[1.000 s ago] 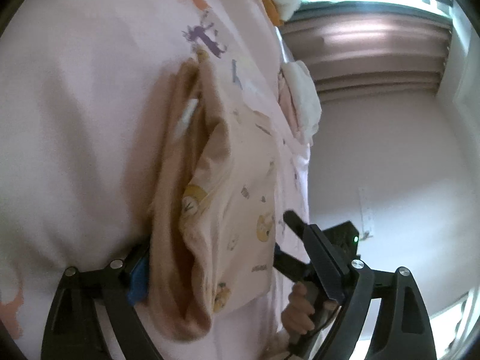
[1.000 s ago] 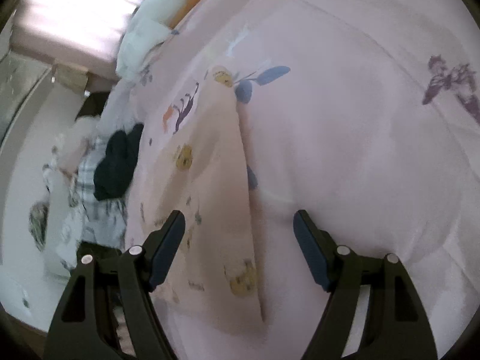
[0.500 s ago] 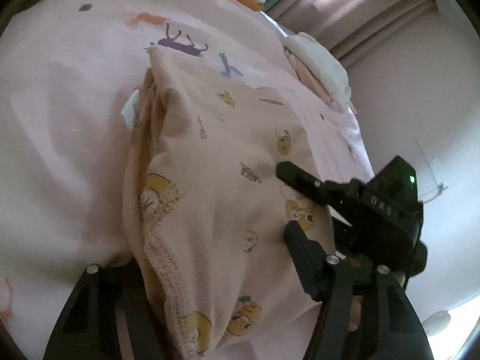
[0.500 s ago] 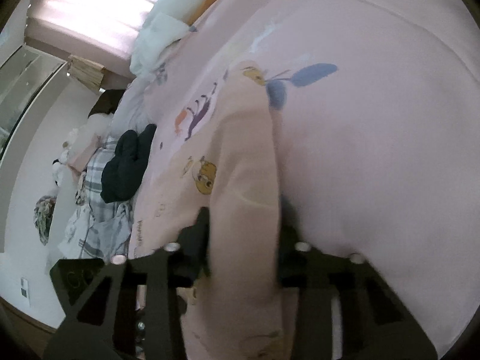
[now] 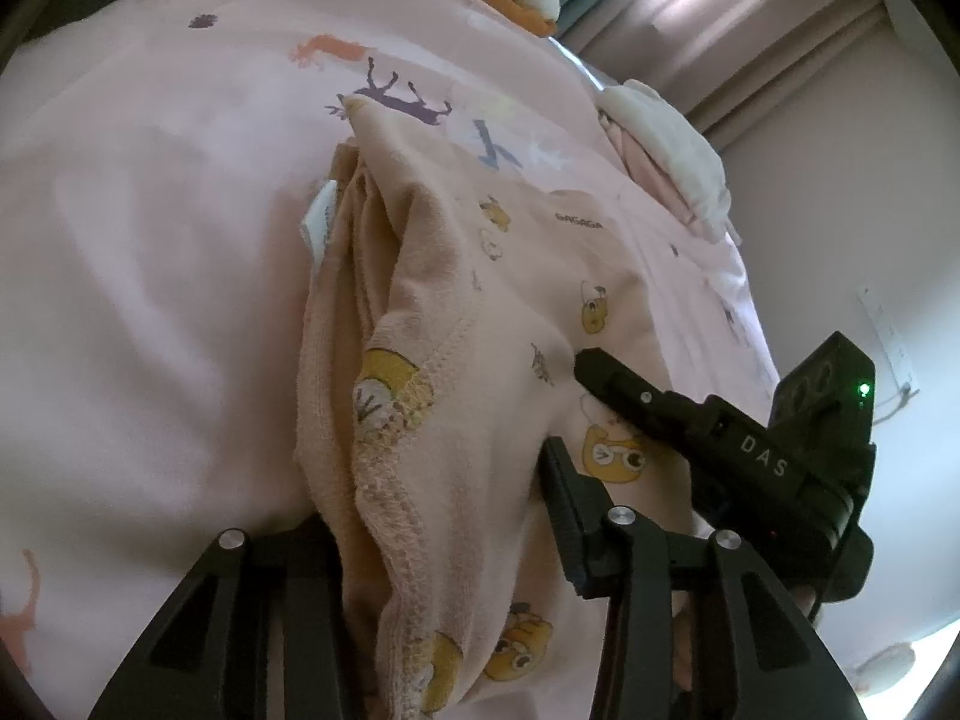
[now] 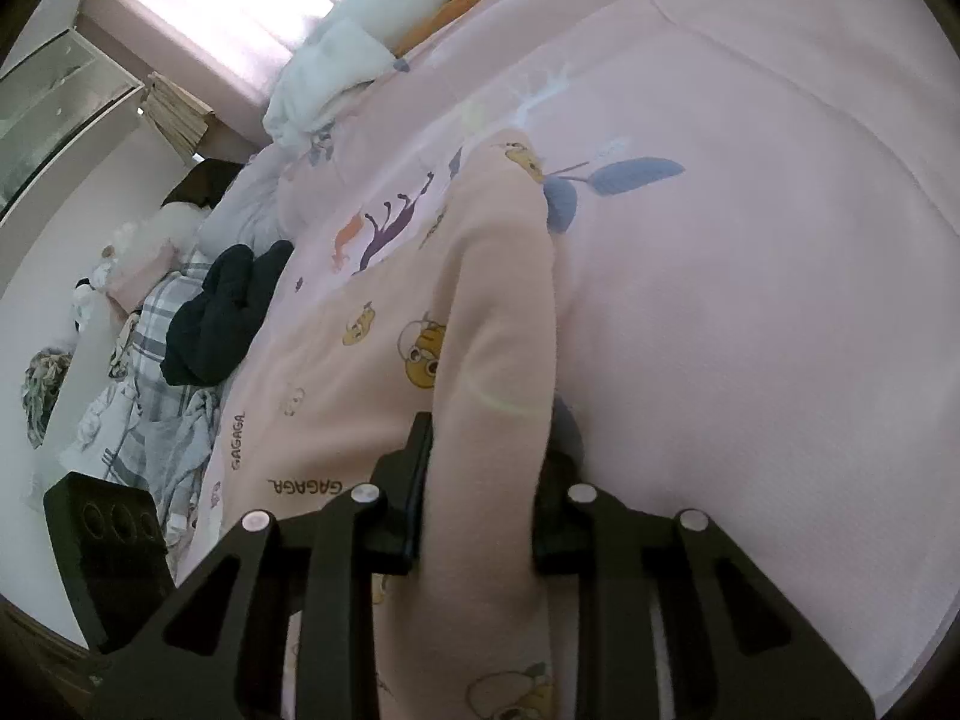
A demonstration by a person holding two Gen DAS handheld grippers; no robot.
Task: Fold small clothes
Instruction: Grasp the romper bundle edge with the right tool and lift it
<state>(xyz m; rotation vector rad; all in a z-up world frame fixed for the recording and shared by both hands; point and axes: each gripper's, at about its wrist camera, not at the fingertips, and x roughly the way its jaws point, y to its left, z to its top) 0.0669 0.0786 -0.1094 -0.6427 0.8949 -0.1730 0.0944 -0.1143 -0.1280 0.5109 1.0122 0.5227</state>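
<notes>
Peach knit garment bunched in both claws.

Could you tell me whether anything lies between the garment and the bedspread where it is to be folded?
Nothing visible does. Both the left gripper and the right gripper are shut on the garment, and the bedspread beside it is bare; the dark clothes lie off to the side.

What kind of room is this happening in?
Most likely a bedroom: a pink animal-print bedspread covers a bed, curtains hang at a window, and spare clothes lie heaped beside it.
</notes>
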